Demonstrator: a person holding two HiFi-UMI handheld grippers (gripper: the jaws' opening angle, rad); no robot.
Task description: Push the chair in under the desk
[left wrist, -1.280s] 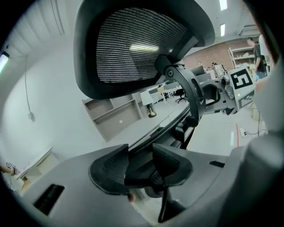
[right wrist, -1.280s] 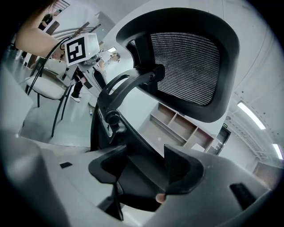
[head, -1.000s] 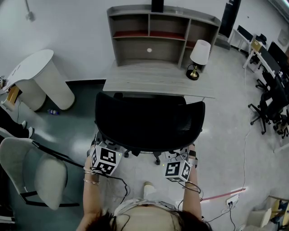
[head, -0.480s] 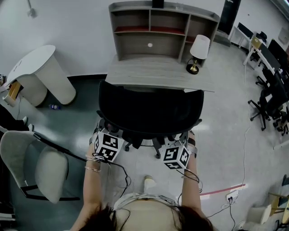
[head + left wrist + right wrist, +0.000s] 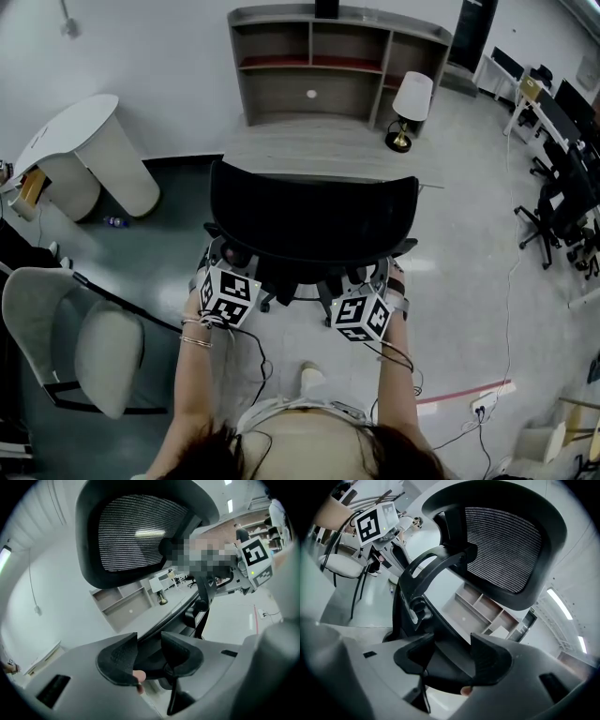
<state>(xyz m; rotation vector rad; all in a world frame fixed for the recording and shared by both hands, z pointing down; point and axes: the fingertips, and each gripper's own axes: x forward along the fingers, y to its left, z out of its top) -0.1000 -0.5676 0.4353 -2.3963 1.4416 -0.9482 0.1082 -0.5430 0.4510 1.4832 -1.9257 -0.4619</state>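
Pale office floor, with the desk (image 5: 319,155) at the wall. The chair (image 5: 314,220) stood against its front edge. My left gripper (image 5: 149,654) and right gripper (image 5: 452,656) each clamped the chair's dark frame. I judged that uneven pushing could swivel it into the desk and jolt the lamp (image 5: 410,108).

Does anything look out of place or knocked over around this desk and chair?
Nothing much. The lamp stands upright on the desk, and the chair sits square to it. Only a small item, perhaps a bottle, lies on the floor by the white table.
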